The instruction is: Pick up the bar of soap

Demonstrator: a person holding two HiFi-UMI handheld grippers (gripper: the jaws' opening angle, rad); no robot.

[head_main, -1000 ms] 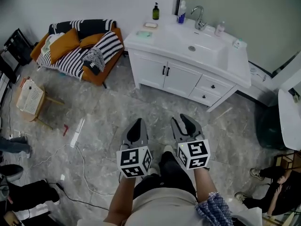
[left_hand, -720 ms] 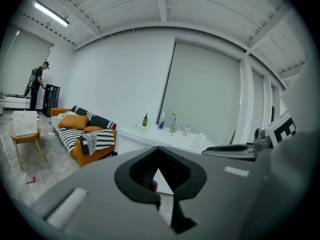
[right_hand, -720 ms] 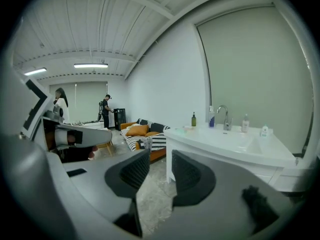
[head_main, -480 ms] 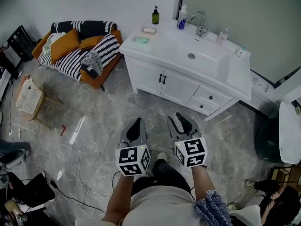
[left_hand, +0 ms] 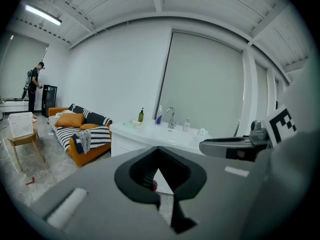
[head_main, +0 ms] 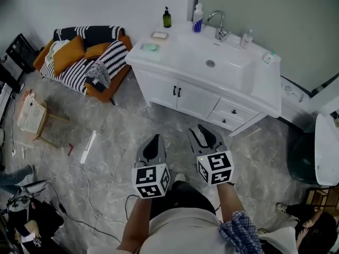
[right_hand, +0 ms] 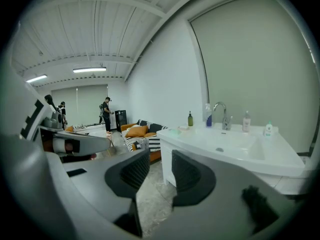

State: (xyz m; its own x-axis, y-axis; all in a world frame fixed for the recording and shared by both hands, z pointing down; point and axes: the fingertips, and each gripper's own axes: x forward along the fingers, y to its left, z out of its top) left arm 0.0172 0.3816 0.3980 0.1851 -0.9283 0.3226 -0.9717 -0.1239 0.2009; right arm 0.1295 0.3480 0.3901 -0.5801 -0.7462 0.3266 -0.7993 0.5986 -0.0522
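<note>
Hovering above the grey floor (head_main: 116, 136), the left hand-held gripper (head_main: 154, 139) is clenched, its tips together on nothing. Just beside it, the right hand-held gripper (head_main: 204, 133) is released, with its jaws apart and empty. Both point toward the white cabinet (head_main: 180, 94). Farther off, on the worktop (head_main: 177, 49), the soap (head_main: 159, 35) lies near the back left corner. It is between a green pad (head_main: 150, 47) and a dark bottle (head_main: 167, 18), well apart from both grippers.

Pale bar of soap (head_main: 159, 35), flat in dish (head_main: 153, 36), on countertop (head_main: 183, 54)
</note>
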